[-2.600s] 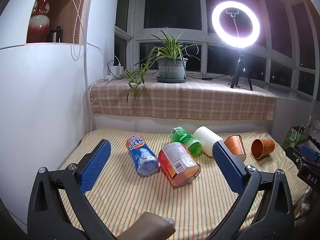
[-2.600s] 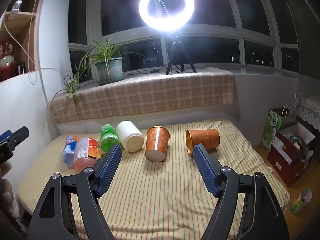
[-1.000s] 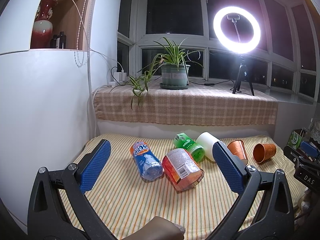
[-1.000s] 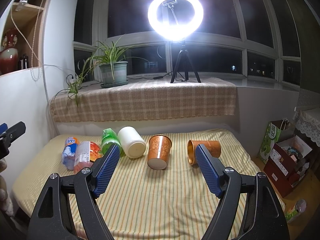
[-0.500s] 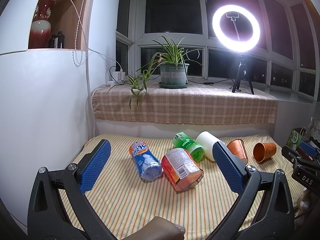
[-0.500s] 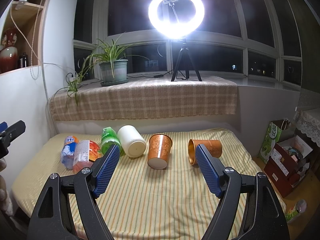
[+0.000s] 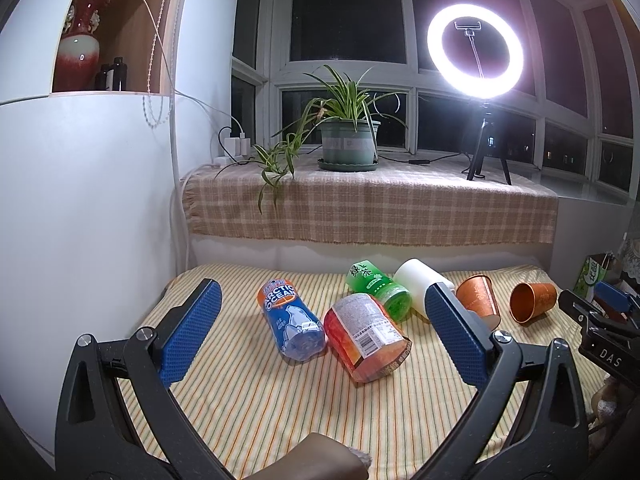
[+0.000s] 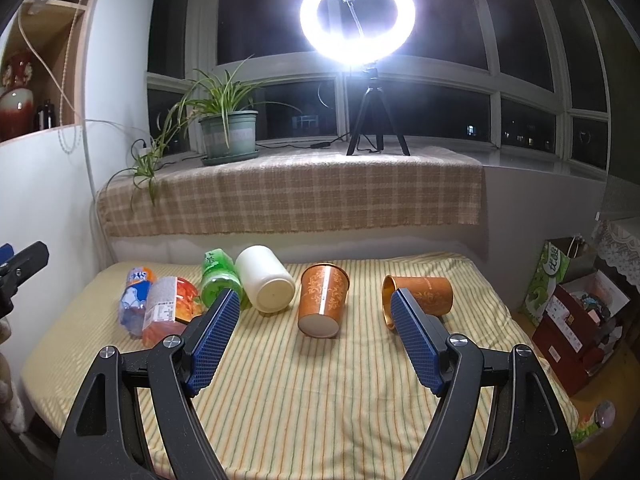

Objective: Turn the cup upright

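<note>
Left gripper [image 7: 320, 332]: jaws spread wide, holding nothing; blue dimpled pads on black arms.
Right gripper [image 8: 316, 336]: jaws wide apart, empty; same textured blue pads.
Copper cup [image 8: 420, 298]: tapered, shiny, embossed; on its side at 1 o'clock past the right gripper, long axis left-right, gold-lined mouth facing left.
Patterned cup [image 8: 323, 299]: orange paper cone lying tilted, pale base toward the camera, mouth away.
Striped cloth [image 8: 320, 392]: ribbed yellow weave under everything.
White jar [image 8: 266, 278]: smooth cylinder on its side, at 11 o'clock.
Left view only: the "Arctic Ocean" lettering on the blue bottle [image 7: 290, 320].
Right view only: green bag [image 8: 548, 276] on the floor at 3 o'clock.
</note>
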### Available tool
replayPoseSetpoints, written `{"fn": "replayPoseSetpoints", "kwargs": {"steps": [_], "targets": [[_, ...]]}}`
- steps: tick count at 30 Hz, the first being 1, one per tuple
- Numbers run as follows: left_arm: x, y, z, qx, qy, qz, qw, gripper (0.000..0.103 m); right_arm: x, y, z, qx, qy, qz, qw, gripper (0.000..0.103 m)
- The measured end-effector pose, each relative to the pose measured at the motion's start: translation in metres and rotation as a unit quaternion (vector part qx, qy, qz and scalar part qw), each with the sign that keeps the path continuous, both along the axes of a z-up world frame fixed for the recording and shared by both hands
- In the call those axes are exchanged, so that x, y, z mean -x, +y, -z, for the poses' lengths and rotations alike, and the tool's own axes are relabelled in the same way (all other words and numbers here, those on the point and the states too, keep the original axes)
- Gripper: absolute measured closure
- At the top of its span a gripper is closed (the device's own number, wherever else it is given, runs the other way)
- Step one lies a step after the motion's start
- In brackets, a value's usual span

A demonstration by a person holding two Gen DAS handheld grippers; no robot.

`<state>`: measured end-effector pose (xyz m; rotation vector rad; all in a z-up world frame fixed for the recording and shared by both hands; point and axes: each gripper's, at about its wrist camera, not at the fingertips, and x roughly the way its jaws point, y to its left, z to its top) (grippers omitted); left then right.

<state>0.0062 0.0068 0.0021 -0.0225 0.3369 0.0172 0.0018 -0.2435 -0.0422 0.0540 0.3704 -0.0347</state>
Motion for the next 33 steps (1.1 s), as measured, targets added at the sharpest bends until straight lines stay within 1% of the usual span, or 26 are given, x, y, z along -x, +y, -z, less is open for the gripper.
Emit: {"fn": "replayPoseSetpoints", "kwargs": {"steps": [8, 12, 18, 23, 24, 29, 31, 33], "targets": [[-0.001, 0.001, 0.002, 0.000, 0.001, -0.001, 1.0000, 0.000, -0.011, 0.004, 0.000, 0.003, 0.005, -0.004, 1.000, 0.025], [-0.008, 0.005, 0.005, 0.000, 0.007, -0.004, 1.0000, 0.000, -0.023, 0.004, 0.002, 0.000, 0.017, -0.019, 1.000, 0.025], [-0.016, 0.009, 0.012, 0.001, 0.017, -0.005, 0.9998, 0.000, -0.053, 0.003, 0.010, -0.006, 0.052, -0.053, 0.997, 0.025], [-0.016, 0.014, 0.020, 0.000, 0.030, -0.007, 0.9995, 0.000, -0.093, -0.004, 0.020, -0.027, 0.096, -0.084, 0.991, 0.025], [-0.016, 0.015, 0.021, 0.000, 0.032, -0.009, 0.9995, 0.000, -0.105, -0.006, 0.025, -0.034, 0.112, -0.091, 0.989, 0.025], [-0.017, 0.024, 0.027, -0.002, 0.048, -0.020, 0.9987, 0.000, -0.144, -0.009, 0.037, -0.058, 0.155, -0.121, 0.979, 0.025], [-0.017, 0.028, 0.032, -0.005, 0.056, -0.021, 0.9982, 0.000, -0.157, -0.009, 0.038, -0.064, 0.166, -0.130, 0.976, 0.025], [-0.017, 0.031, 0.036, -0.010, 0.061, -0.024, 0.9978, 0.000, -0.168, -0.006, 0.036, -0.060, 0.172, -0.142, 0.973, 0.025]]}}
